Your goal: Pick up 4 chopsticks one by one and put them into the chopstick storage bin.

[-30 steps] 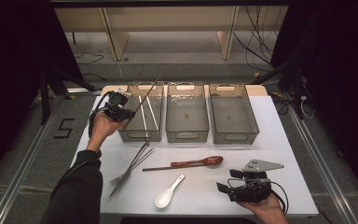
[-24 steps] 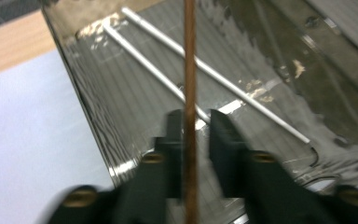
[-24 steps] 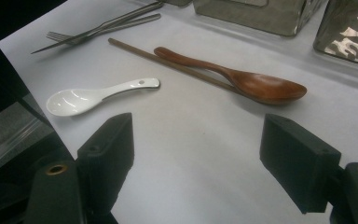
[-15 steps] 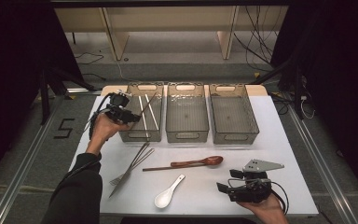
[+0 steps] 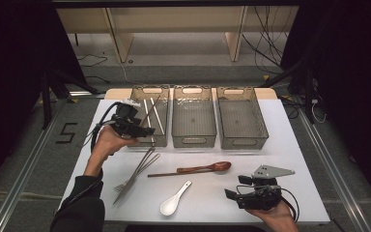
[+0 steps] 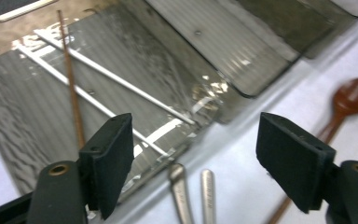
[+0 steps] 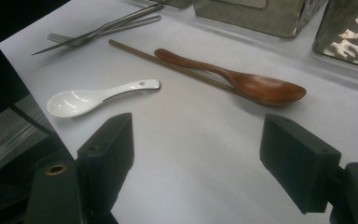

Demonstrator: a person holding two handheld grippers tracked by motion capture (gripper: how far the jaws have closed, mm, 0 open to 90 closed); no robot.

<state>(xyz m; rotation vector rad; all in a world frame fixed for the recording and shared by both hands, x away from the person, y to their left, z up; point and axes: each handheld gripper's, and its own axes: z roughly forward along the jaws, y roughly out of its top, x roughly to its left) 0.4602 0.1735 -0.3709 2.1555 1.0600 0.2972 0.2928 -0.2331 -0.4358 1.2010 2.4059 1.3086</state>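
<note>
White table (image 5: 299, 159): left gripper (image 5: 142, 130), jaws just opened and empty, has dropped a brown chopstick (image 6: 72, 88) into the left bin (image 5: 140, 92). Next, the other chopstick (image 7: 168, 64); right gripper (image 7: 196, 154) waits open.

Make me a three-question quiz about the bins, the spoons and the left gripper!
1. Where do the chopsticks lie?
A. left bin
B. middle bin
C. right bin

2. What colour is the small spoon?
A. red
B. white
C. black

3. How is the left gripper?
A. shut on a fork
B. shut on a spoon
C. open, holding nothing

Answers:
1 A: the sticks rest in the left bin; the other two hold none.
2 B: it is white; the long spoon is brown.
3 C: the left gripper view shows its jaws wide apart with nothing between them; they have just been opening.
</note>
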